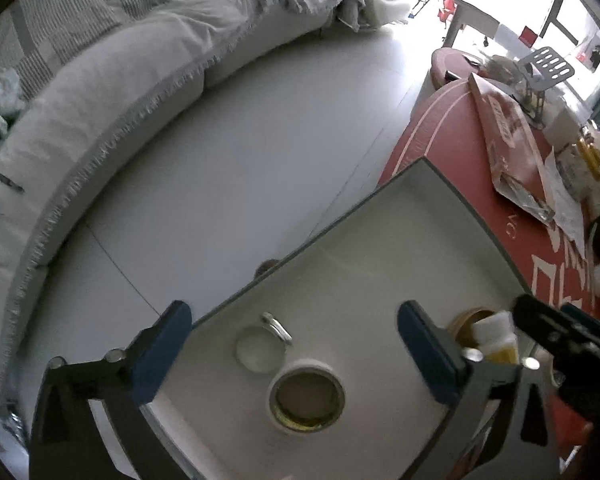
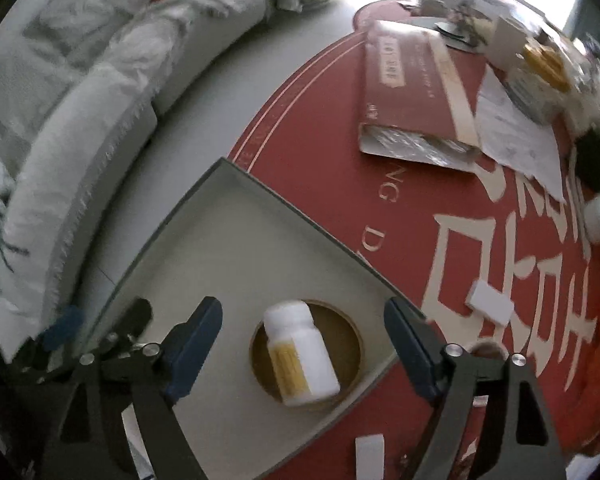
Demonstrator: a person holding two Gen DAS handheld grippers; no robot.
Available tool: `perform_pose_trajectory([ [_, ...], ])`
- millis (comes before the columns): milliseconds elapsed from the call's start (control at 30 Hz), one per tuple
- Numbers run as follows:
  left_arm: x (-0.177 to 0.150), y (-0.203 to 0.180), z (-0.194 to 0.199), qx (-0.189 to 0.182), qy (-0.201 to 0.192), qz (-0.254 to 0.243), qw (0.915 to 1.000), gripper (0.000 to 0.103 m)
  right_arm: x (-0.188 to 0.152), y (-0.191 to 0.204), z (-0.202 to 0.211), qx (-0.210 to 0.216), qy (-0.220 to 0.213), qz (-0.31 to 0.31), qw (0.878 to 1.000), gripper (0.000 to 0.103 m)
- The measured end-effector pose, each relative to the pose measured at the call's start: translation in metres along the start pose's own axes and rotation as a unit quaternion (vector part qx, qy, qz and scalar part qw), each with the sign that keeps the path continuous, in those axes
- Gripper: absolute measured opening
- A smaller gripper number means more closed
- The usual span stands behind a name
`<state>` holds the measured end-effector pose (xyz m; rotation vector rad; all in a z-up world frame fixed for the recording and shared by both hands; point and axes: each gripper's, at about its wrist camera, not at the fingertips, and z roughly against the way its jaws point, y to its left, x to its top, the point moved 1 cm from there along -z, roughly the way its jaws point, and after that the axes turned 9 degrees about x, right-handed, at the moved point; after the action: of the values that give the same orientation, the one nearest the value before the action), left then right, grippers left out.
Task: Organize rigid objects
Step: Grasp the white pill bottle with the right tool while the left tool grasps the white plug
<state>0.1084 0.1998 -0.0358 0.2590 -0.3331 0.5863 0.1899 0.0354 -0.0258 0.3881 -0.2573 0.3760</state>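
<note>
Looking down from the left wrist, the left tongs [image 1: 296,344] are seen spread wide and released over the grey tray [image 1: 380,240]; nothing is pinched between the blue fingers [image 1: 162,354]. An open round tin [image 1: 306,398] sits right under them, with a white lid [image 1: 259,350] just at its 11 o'clock and a small metal ring [image 1: 277,327] touching that lid's 1 o'clock edge. From the right wrist, the right tongs [image 2: 302,350] are also seen released; a white bottle [image 2: 300,354] with a yellow label is lying tilted in a brown round lid [image 2: 342,336] between the fingers, untouched by either. The tray rests on the red tabletop [image 2: 340,184]; a red box [image 2: 412,92] lies well off at 1 o'clock.
</note>
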Motion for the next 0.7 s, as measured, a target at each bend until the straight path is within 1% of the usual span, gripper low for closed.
perform_pose_trajectory([
  [33,-0.002,-0.002,0.002,0.004,-0.005,-0.005,1.0,0.103,-0.005,-0.005,0.006,0.005,-0.004,-0.008,1.0,0.084],
  [133,-0.01,-0.01,0.015,-0.006,-0.014,-0.02,0.9997,0.103,-0.026,-0.022,0.024,0.008,-0.018,-0.03,0.999,0.084],
  [200,-0.015,-0.014,0.024,-0.024,-0.015,-0.031,0.9991,0.103,-0.041,-0.034,0.035,0.007,-0.023,-0.047,0.999,0.084],
  [233,-0.019,-0.017,0.029,-0.035,-0.015,-0.037,0.9986,0.103,-0.055,-0.044,0.042,0.007,-0.023,-0.058,0.998,0.084],
  [300,-0.034,-0.025,0.043,-0.05,-0.02,-0.058,0.9969,0.103,-0.076,-0.057,0.054,0.004,-0.026,-0.078,0.997,0.084],
  [367,-0.049,-0.037,0.059,-0.041,-0.034,-0.078,0.9955,0.103,-0.101,-0.076,0.07,-0.013,-0.036,-0.102,0.994,0.084],
  [400,-0.058,-0.043,0.067,-0.04,-0.041,-0.089,0.9944,0.103,-0.112,-0.086,0.079,-0.029,-0.045,-0.114,0.992,0.084],
  [433,-0.066,-0.049,0.072,-0.045,-0.043,-0.1,0.9931,0.103,-0.13,-0.1,0.089,-0.053,-0.058,-0.135,0.988,0.084],
  [467,-0.075,-0.056,0.078,-0.054,-0.044,-0.11,0.9915,0.103,-0.14,-0.108,0.096,-0.067,-0.065,-0.149,0.984,0.084],
  [533,-0.091,-0.07,0.086,-0.073,-0.034,-0.128,0.9884,0.103,-0.17,-0.131,0.109,-0.092,-0.07,-0.184,0.976,0.084],
  [600,-0.109,-0.09,0.091,-0.087,-0.022,-0.156,0.9837,0.103,-0.19,-0.147,0.115,-0.1,-0.062,-0.211,0.97,0.084],
  [667,-0.128,-0.11,0.093,-0.086,-0.016,-0.182,0.9793,0.103,-0.214,-0.165,0.12,-0.1,-0.053,-0.241,0.964,0.084],
  [700,-0.135,-0.116,0.093,-0.086,-0.014,-0.188,0.9783,0.103,-0.224,-0.171,0.122,-0.1,-0.05,-0.251,0.961,0.084],
])
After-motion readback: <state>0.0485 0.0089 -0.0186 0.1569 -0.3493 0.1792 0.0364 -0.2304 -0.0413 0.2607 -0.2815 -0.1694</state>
